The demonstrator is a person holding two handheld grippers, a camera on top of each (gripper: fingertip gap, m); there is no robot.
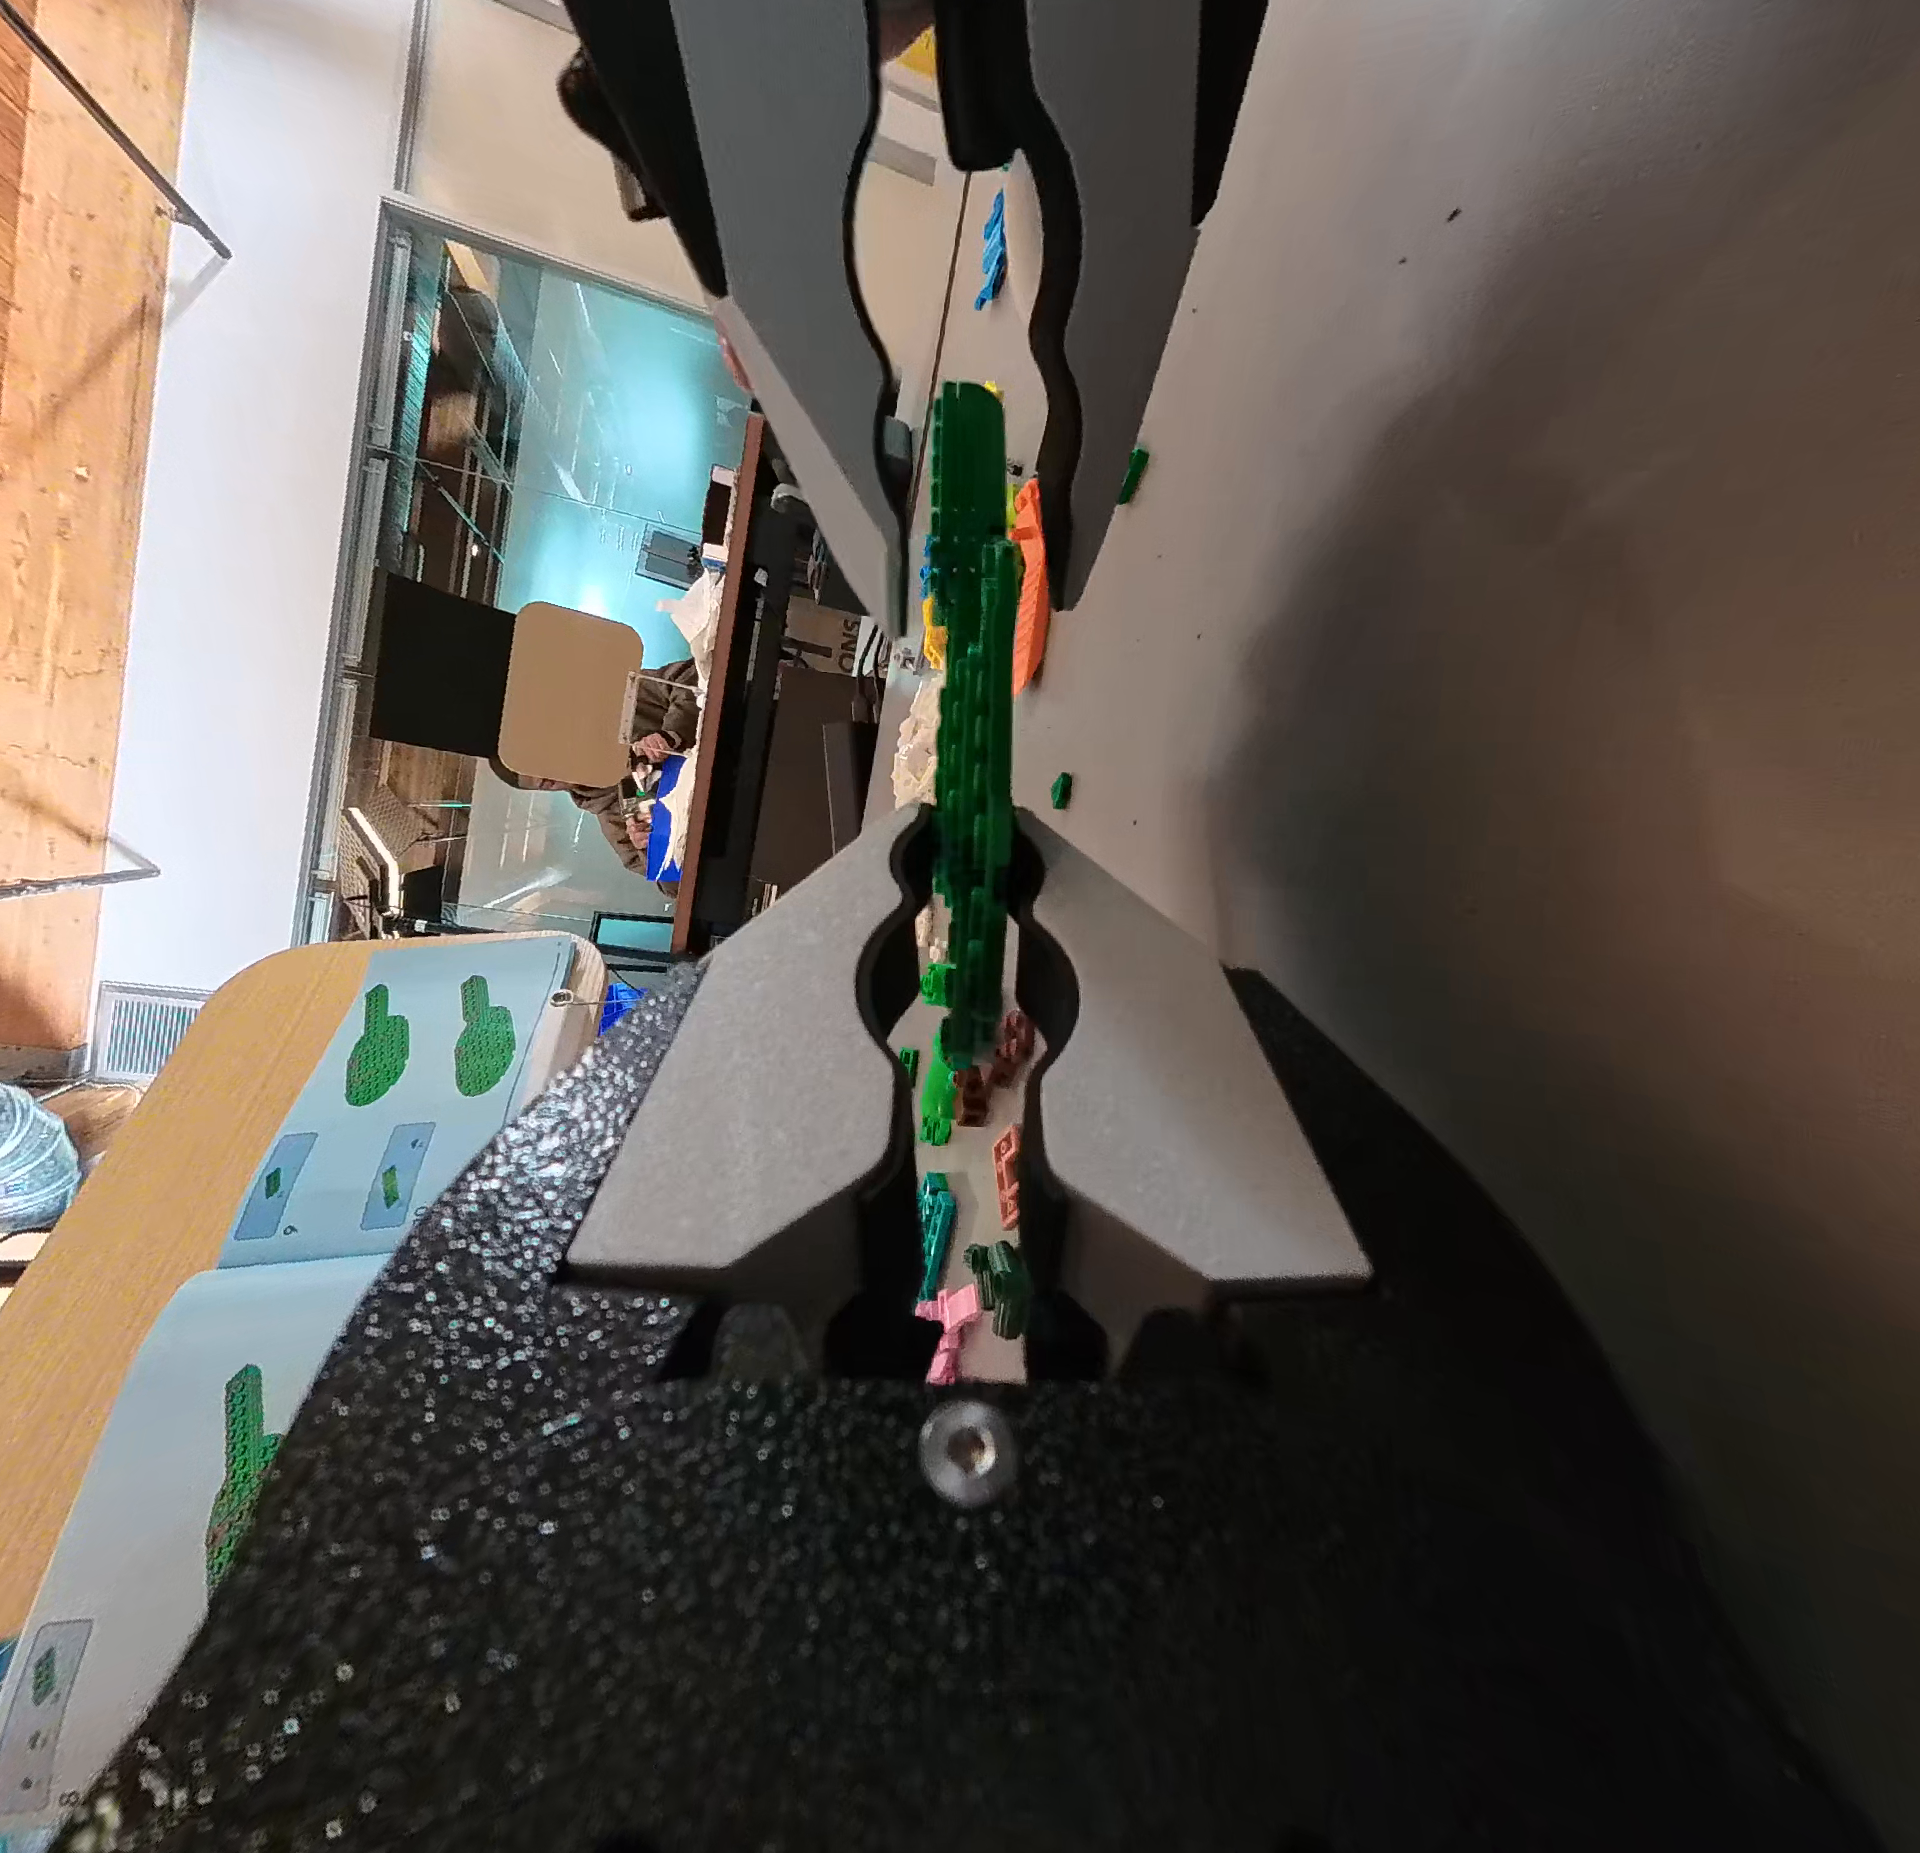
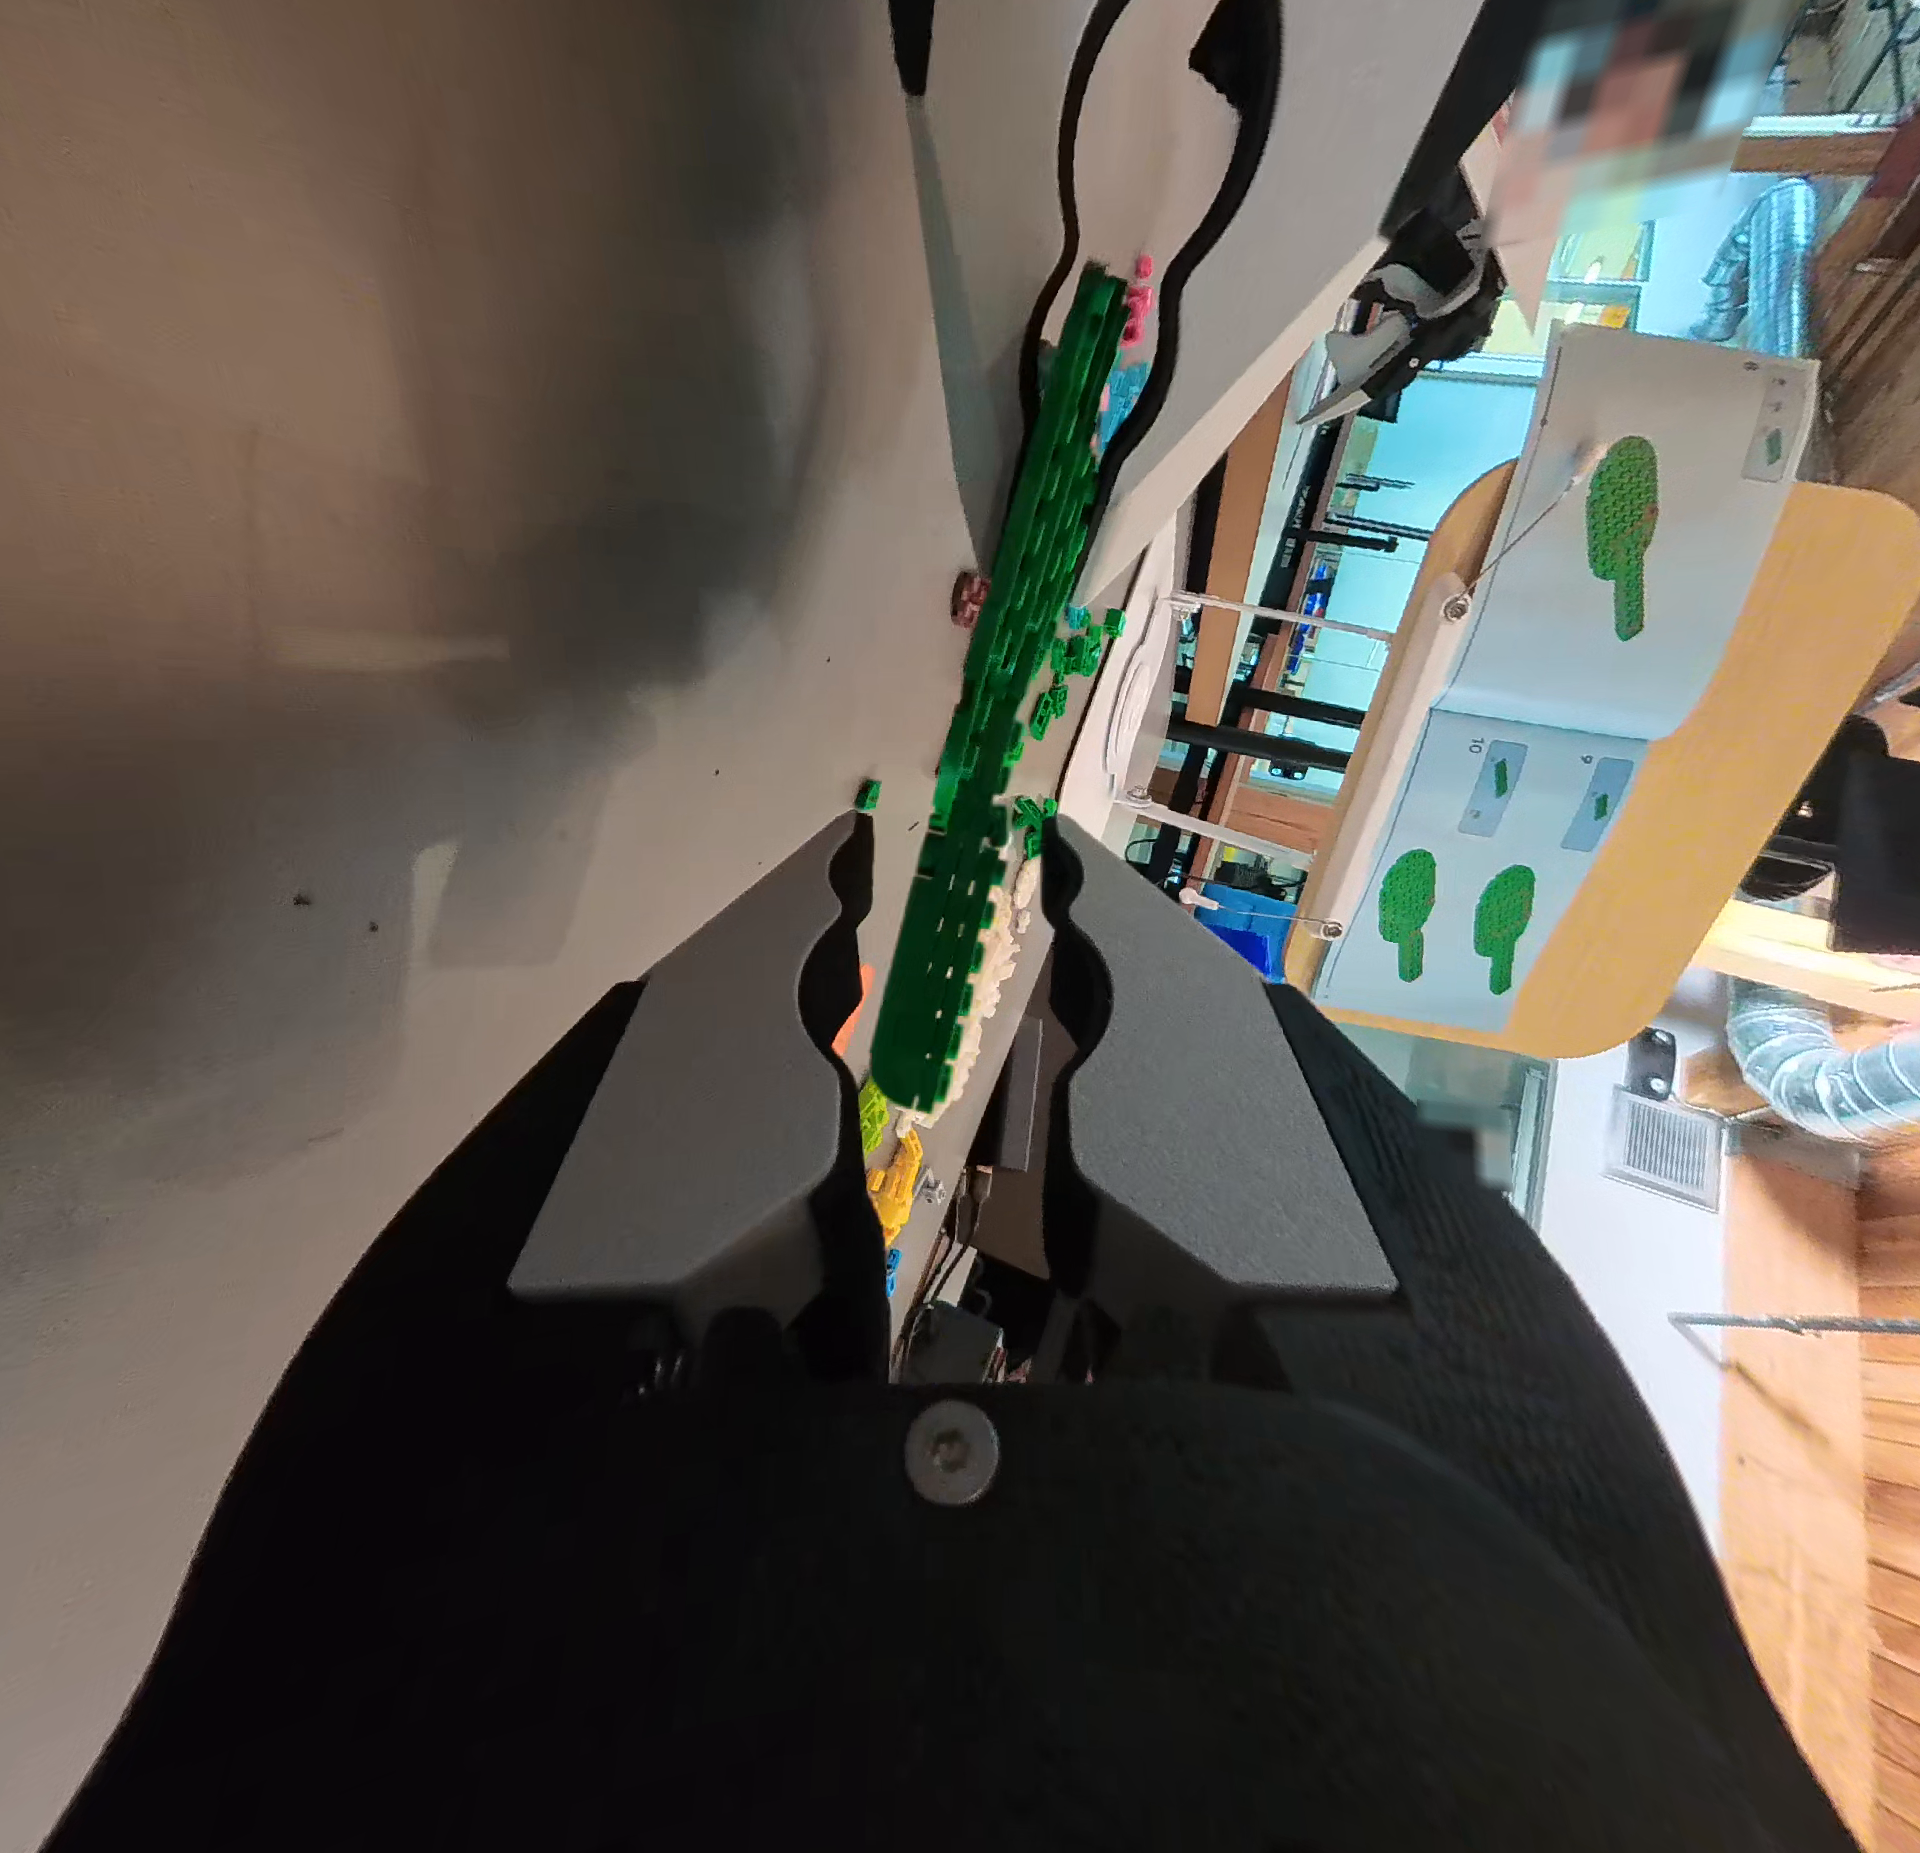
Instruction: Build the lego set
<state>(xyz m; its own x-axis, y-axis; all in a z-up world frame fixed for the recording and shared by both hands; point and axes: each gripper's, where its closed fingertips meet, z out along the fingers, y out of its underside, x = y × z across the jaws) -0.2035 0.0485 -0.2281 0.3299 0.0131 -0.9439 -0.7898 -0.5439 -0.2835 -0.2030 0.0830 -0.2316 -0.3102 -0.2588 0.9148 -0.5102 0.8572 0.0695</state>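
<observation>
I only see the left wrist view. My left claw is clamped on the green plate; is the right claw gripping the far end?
Observer: No. The right claw is open; the green plate stands between its pads with a gap on each side.
Operator: Which pad is it closer to?
Observer: Down inside the claw it leans toward the pad on the table side; white pieces show in the gap on the other side.

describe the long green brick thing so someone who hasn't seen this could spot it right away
On the grey table, look between the two grippers facing each other. The green brick strip stands on edge, pinched by the left gripper. Unlike the small loose pieces around it, it is one long studded assembly.
</observation>
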